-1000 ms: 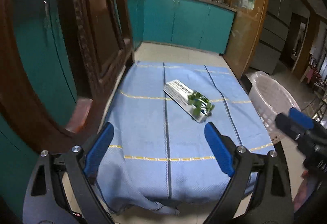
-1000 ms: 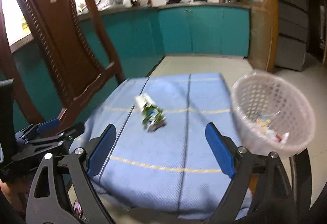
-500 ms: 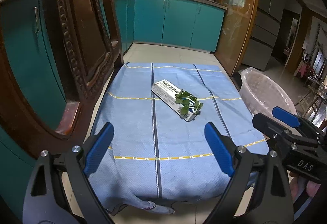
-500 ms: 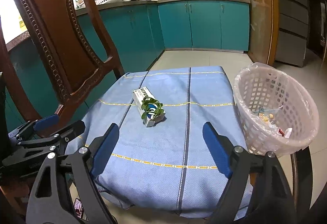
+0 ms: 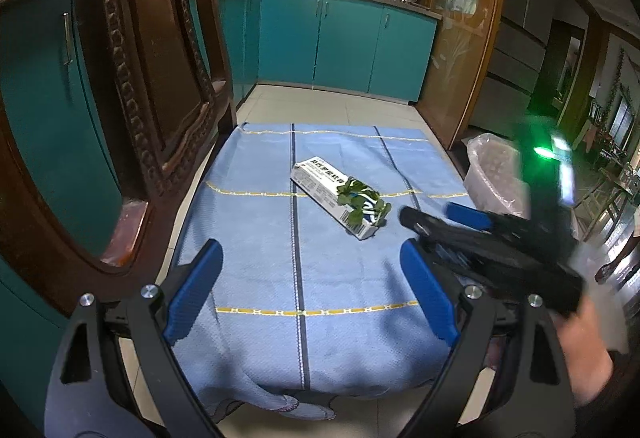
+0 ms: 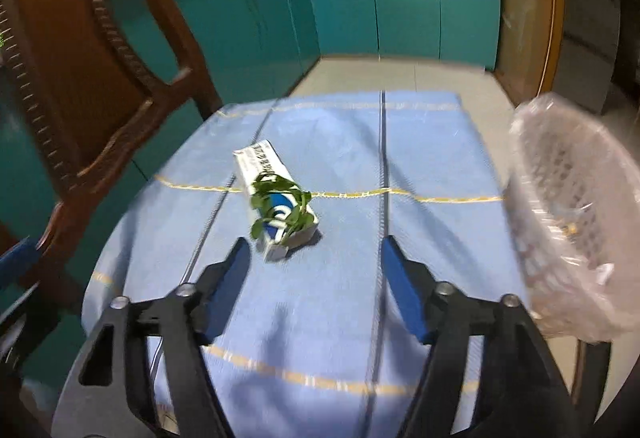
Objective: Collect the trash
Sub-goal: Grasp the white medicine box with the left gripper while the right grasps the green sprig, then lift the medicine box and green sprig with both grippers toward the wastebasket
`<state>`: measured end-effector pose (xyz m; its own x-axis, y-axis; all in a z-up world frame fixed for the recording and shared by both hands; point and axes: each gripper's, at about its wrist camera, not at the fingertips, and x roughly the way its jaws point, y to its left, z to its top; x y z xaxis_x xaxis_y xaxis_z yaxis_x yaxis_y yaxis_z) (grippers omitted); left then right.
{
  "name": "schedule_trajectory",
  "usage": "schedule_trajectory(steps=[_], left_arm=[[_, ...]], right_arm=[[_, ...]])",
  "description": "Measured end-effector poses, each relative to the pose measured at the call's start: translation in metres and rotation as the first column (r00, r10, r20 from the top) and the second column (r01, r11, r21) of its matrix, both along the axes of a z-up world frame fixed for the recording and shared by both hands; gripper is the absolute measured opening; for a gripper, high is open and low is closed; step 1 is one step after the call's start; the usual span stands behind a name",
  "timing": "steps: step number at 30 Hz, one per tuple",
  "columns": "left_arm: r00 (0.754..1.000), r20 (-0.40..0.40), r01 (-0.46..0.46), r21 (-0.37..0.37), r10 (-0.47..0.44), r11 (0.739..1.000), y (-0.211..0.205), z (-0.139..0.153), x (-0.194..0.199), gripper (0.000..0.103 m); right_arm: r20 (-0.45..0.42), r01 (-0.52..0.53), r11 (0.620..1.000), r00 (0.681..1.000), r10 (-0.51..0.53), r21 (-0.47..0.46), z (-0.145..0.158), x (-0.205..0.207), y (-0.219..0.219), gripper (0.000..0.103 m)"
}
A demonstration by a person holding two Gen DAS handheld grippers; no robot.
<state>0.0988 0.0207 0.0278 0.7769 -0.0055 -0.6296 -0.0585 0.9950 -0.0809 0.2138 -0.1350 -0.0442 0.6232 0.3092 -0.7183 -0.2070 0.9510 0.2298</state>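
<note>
A white carton box [image 5: 320,184] [image 6: 264,168] lies on the blue cloth [image 5: 256,238] [image 6: 340,298] with a sprig of green leaves [image 5: 360,200] [image 6: 280,204] draped over its near end. My left gripper [image 5: 310,292] is open and empty, back near the front edge. My right gripper [image 6: 314,286] is open and empty, just short of the box's near end; it also shows in the left wrist view [image 5: 436,220], to the right of the box. A white plastic basket [image 5: 496,178] [image 6: 572,222] lined with a clear bag stands at the right edge, with some litter inside.
A carved dark wooden chair [image 5: 152,78] [image 6: 92,86] stands close along the left side. Teal kitchen cabinets [image 5: 340,42] and tiled floor [image 5: 340,110] lie beyond the far edge. A wooden door frame [image 5: 464,38] stands at the back right.
My right gripper has moved forward and left over the cloth toward the box, which now looms larger in its view. My left gripper has moved only slightly.
</note>
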Motion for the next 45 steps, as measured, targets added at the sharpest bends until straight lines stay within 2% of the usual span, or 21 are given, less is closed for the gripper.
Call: schedule_trajectory(steps=[2, 4, 8, 11, 13, 17, 21, 25, 27, 31, 34, 37, 38, 41, 42, 45], left_arm=[[1.0, -0.01, -0.009, 0.002, 0.009, 1.0, 0.002, -0.002, 0.002, 0.09], [1.0, -0.015, -0.016, 0.004, 0.016, 1.0, 0.005, -0.004, 0.003, 0.09], [1.0, -0.02, -0.017, 0.01, 0.018, 1.0, 0.006, -0.006, 0.005, 0.09], [1.0, -0.023, -0.012, 0.015, 0.012, 1.0, 0.005, -0.007, 0.007, 0.09], [1.0, -0.026, -0.012, 0.016, 0.013, 1.0, 0.005, -0.008, 0.009, 0.09], [0.999, -0.037, -0.015, 0.022, 0.016, 1.0, 0.004, -0.011, 0.013, 0.09], [0.997, -0.072, -0.014, 0.009, 0.015, 1.0, -0.002, -0.019, 0.034, 0.09], [0.989, -0.149, -0.007, -0.019, 0.004, 1.0, -0.021, -0.035, 0.08, 0.09], [0.983, -0.179, -0.036, -0.049, 0.027, 0.998, -0.028, -0.042, 0.104, 0.09], [0.97, -0.216, -0.127, -0.04, 0.116, 0.991, -0.043, -0.056, 0.156, 0.09], [0.941, -0.291, -0.191, -0.038, 0.172, 0.981, -0.05, -0.072, 0.186, 0.082], [0.902, -0.376, -0.254, -0.059, 0.214, 0.965, -0.045, -0.088, 0.203, 0.061], [0.897, -0.379, -0.271, -0.071, 0.226, 0.96, -0.041, -0.09, 0.203, 0.058], [0.914, -0.35, -0.24, -0.064, 0.204, 0.969, -0.034, -0.087, 0.193, 0.043], [0.919, -0.342, -0.228, -0.061, 0.194, 0.972, -0.031, -0.086, 0.189, 0.042], [0.951, -0.295, -0.132, -0.125, 0.09, 0.983, -0.021, -0.076, 0.165, 0.041]], right_arm=[[-0.004, -0.004, 1.0, 1.0, 0.004, -0.011, -0.011, 0.017, 0.008, 0.059], [-0.029, -0.029, 1.0, 0.999, 0.029, -0.011, -0.019, 0.028, 0.017, 0.052], [-0.03, -0.055, 0.997, 0.998, 0.053, -0.051, -0.028, 0.036, 0.032, 0.041], [-0.026, -0.039, 0.998, 0.999, 0.038, -0.056, -0.027, 0.038, 0.031, 0.022], [-0.035, -0.038, 0.999, 0.999, 0.037, -0.028, -0.023, 0.037, 0.025, 0.003], [-0.015, -0.023, 0.999, 1.0, 0.023, 0.041, -0.009, 0.026, 0.01, 0.004], [0.005, 0.016, 0.991, 1.0, -0.017, 0.131, 0.016, 0.01, -0.019, 0.004], [0.051, 0.066, 0.979, 0.996, -0.077, 0.194, 0.047, -0.009, -0.052, 0.004], [0.072, 0.086, 0.97, 0.992, -0.105, 0.226, 0.06, -0.018, -0.071, 0.004], [0.09, 0.102, 0.959, 0.987, -0.13, 0.264, 0.07, -0.026, -0.091, 0.004], [0.098, 0.094, 0.961, 0.988, -0.123, 0.259, 0.071, -0.025, -0.092, 0.004], [0.087, 0.075, 0.959, 0.991, -0.102, 0.273, 0.069, -0.024, -0.09, 0.004], [0.088, 0.069, 0.959, 0.991, -0.096, 0.274, 0.069, -0.024, -0.089, 0.004], [0.102, 0.053, 0.96, 0.991, -0.083, 0.276, 0.074, -0.027, -0.087, 0.004], [0.107, 0.049, 0.961, 0.991, -0.081, 0.273, 0.075, -0.027, -0.088, 0.004], [0.108, 0.038, 0.961, 0.992, -0.07, 0.273, 0.077, -0.031, -0.087, 0.004]])
